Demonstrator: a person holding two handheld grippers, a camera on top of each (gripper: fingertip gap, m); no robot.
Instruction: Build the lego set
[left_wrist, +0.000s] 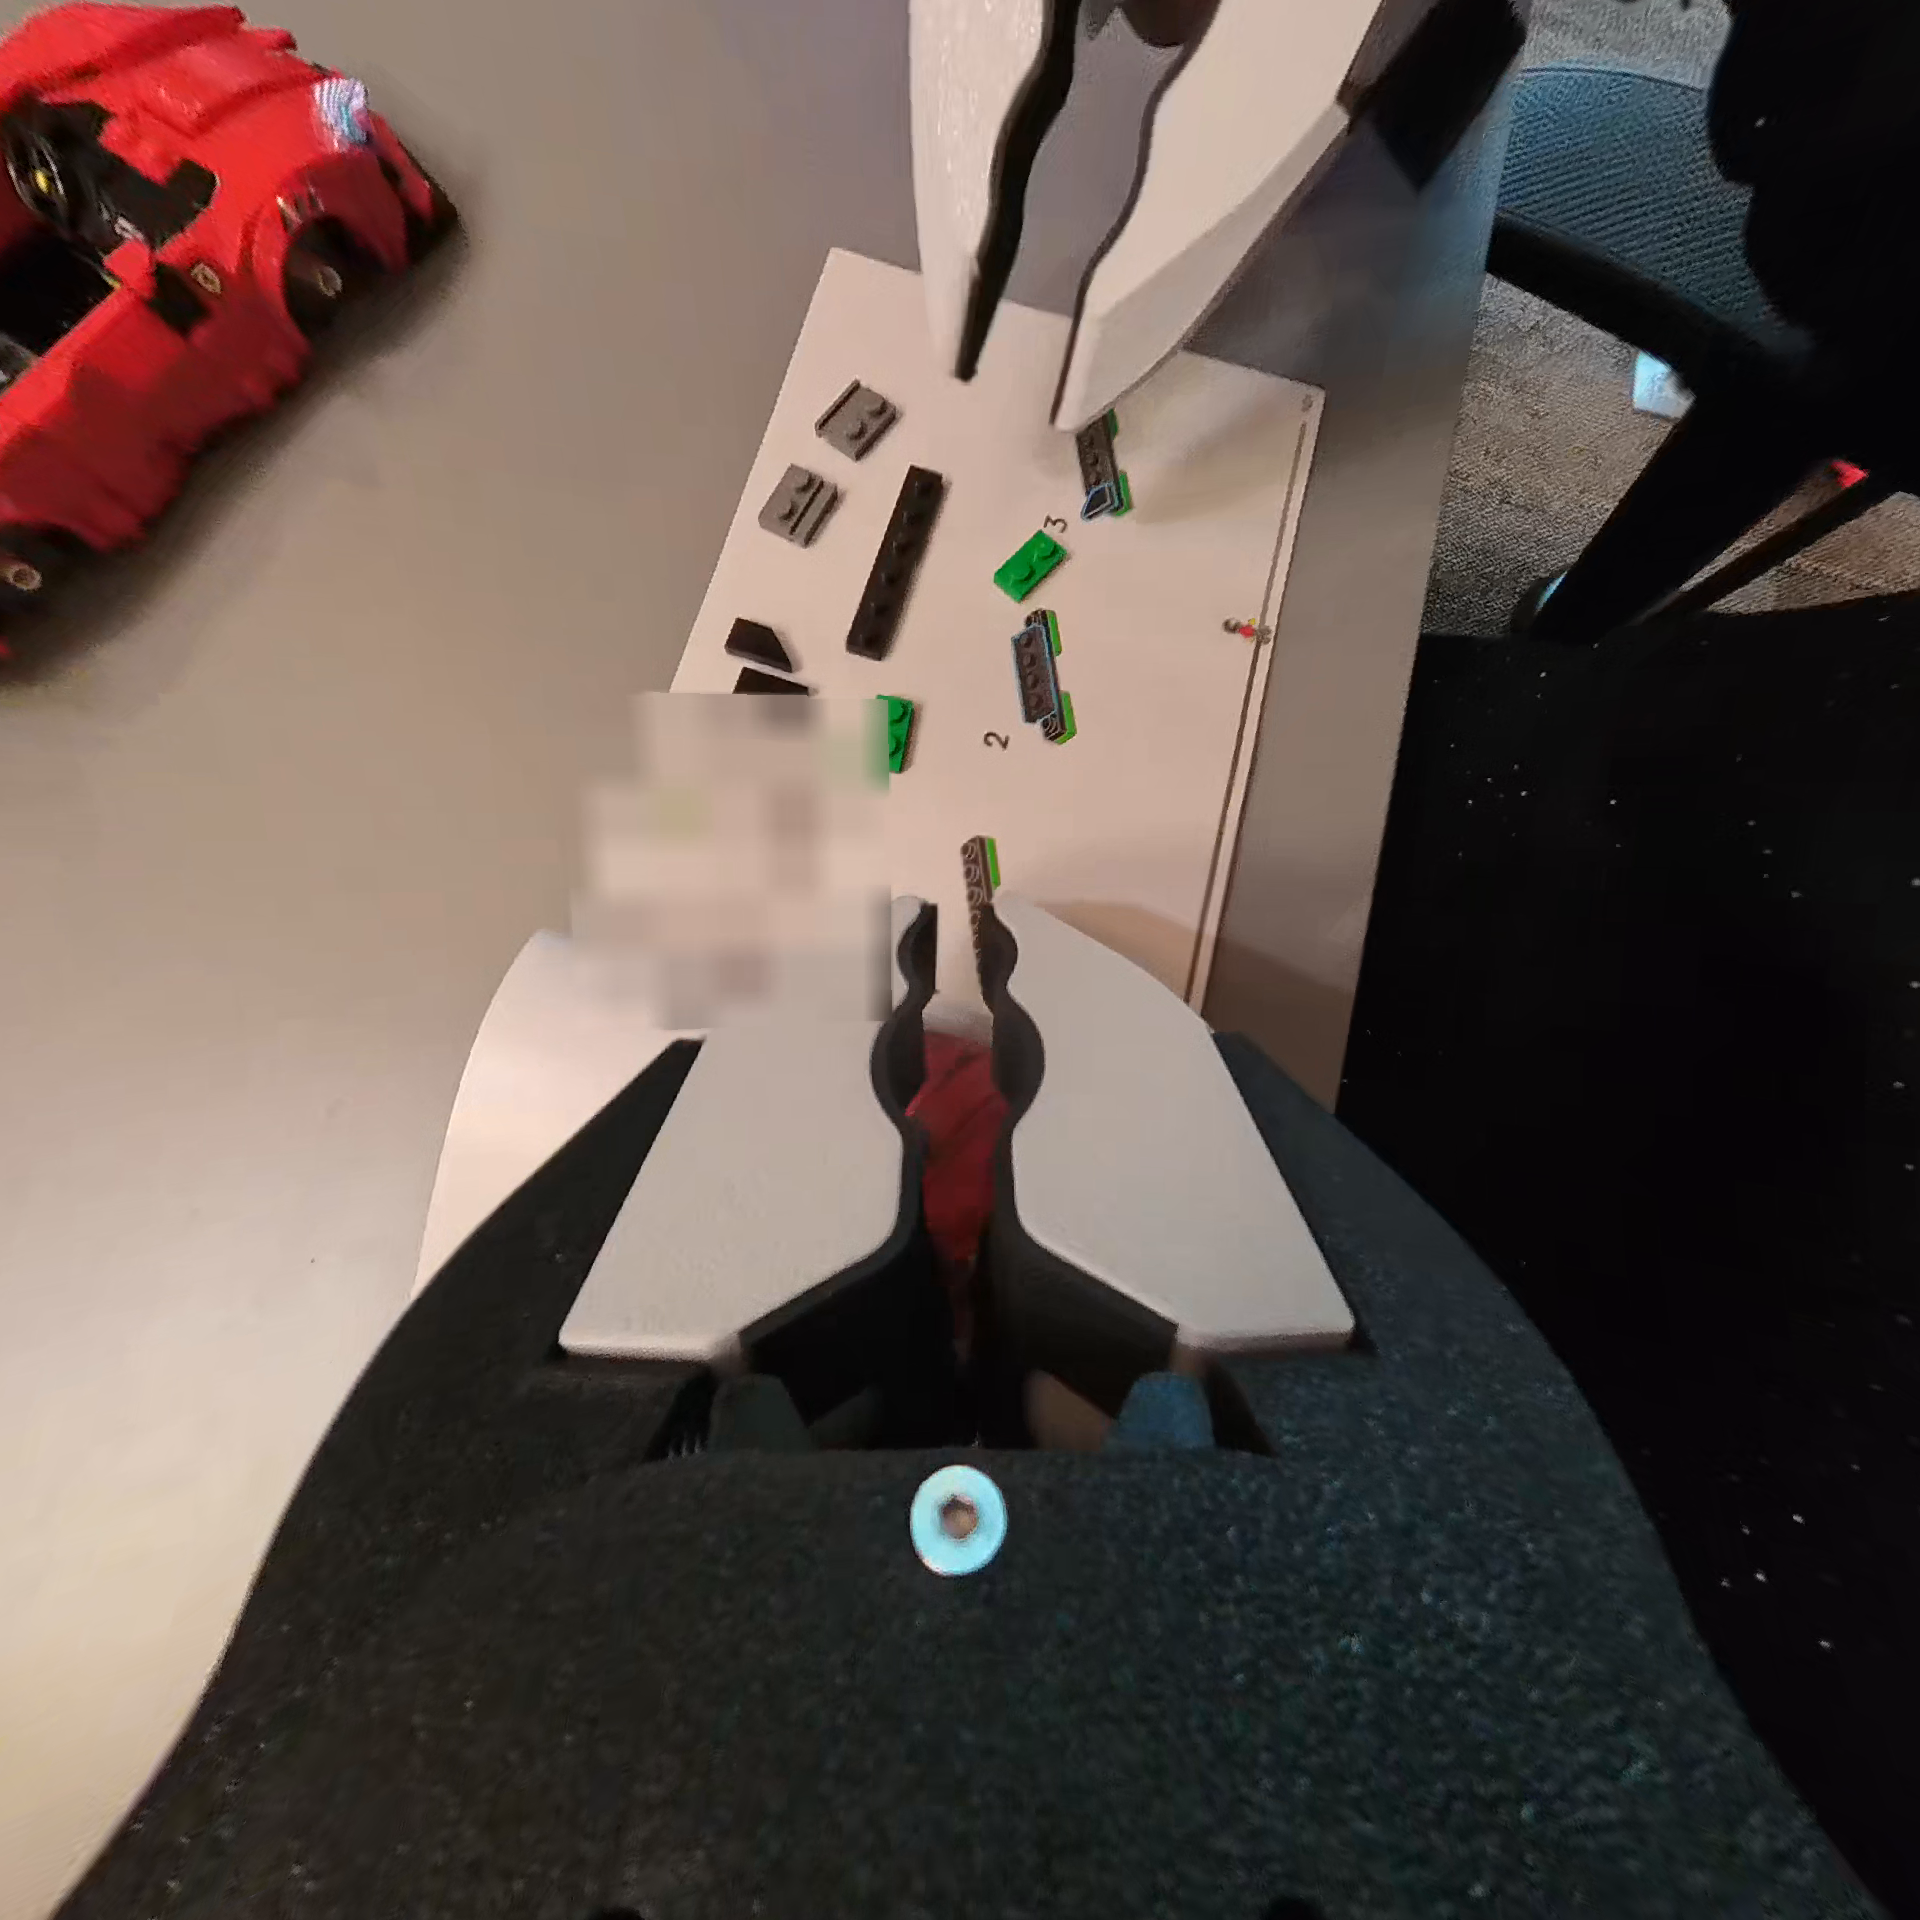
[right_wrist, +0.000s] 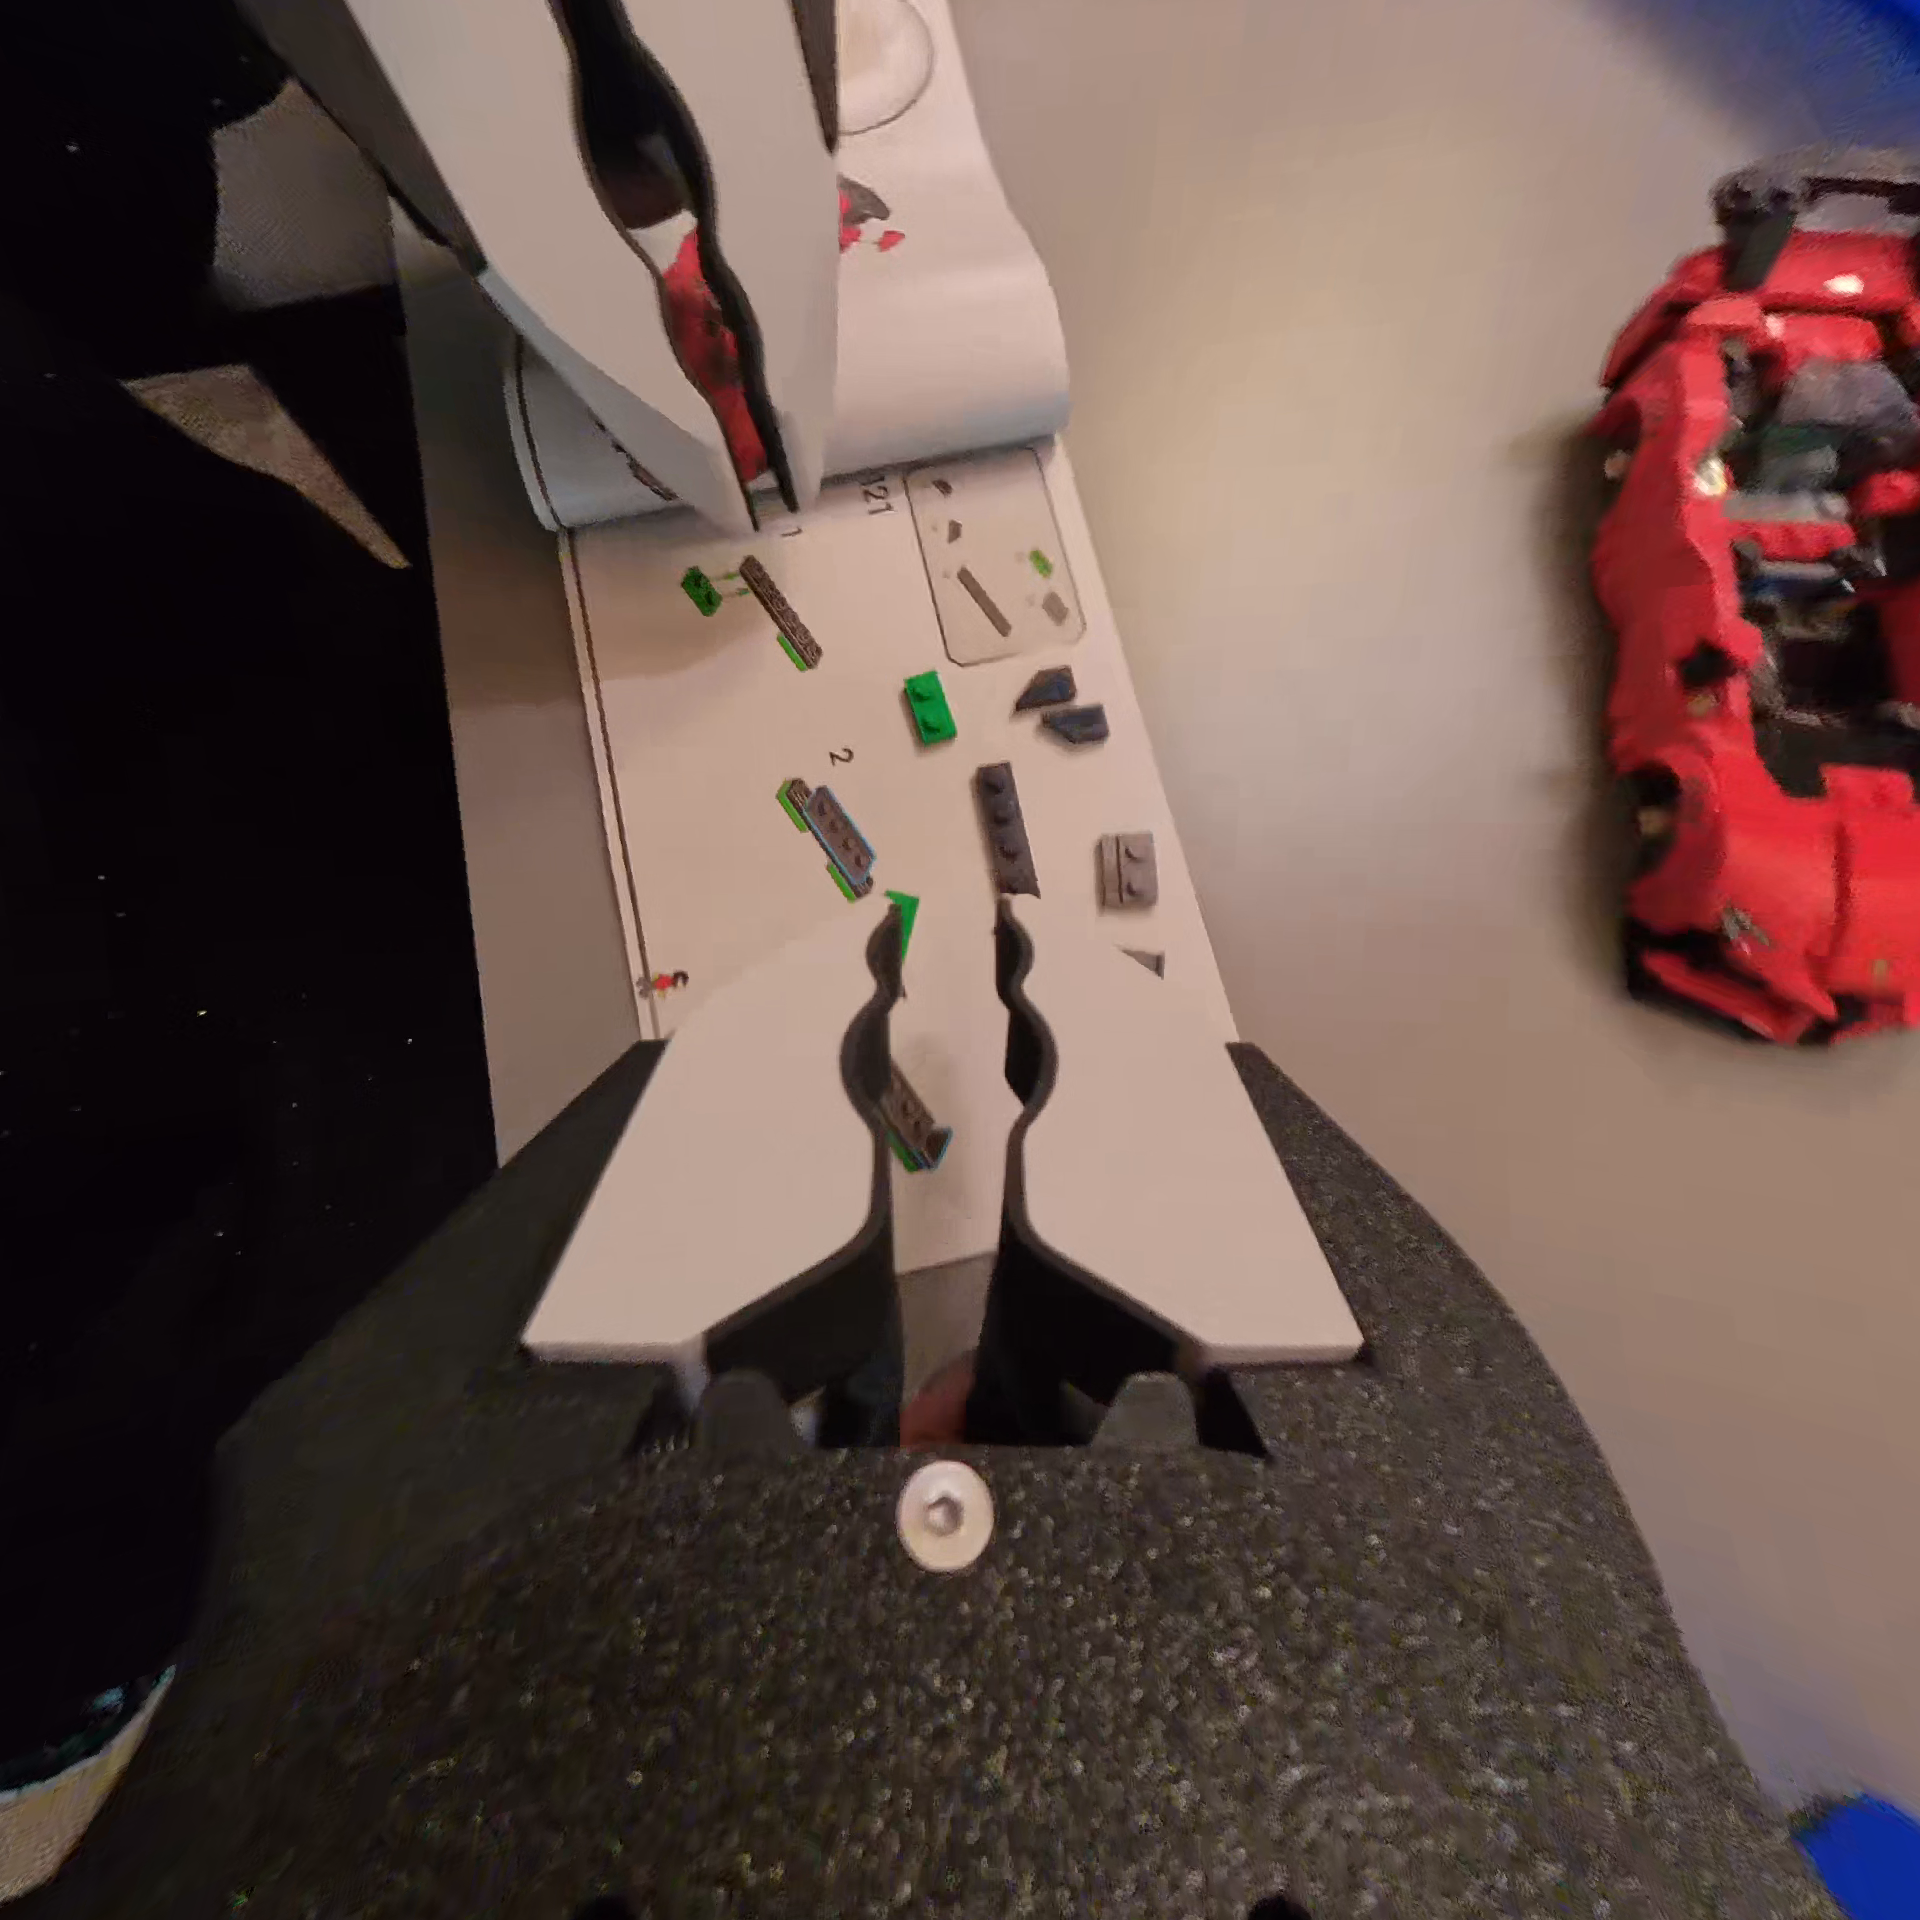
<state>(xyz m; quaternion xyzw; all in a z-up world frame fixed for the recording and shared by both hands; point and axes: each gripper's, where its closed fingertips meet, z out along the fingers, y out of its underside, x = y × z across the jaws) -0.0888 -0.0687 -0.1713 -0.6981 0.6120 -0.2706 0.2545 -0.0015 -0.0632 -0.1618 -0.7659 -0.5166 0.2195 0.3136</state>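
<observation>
Jaws of left gripper (left_wrist: 954, 914) parted narrowly, grasping nothing; likewise right gripper (right_wrist: 945, 914), jaws slightly wider, released. Both hovering over instruction booklet (left_wrist: 1143, 665) at desk (left_wrist: 416, 727) edge, among loose pieces: green plate (left_wrist: 1029, 566), long black plate (left_wrist: 896, 561), grey tiles (left_wrist: 857, 419). Red lego car (left_wrist: 156, 312) well apart, farther in.

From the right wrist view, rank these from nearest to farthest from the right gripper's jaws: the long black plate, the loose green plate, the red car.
1. Long black plate: just beyond the right gripper, slightly right of centre.
2. Loose green plate: farther up the instruction booklet, near centre.
3. Red car: far right, off the booklet on the table.
</observation>
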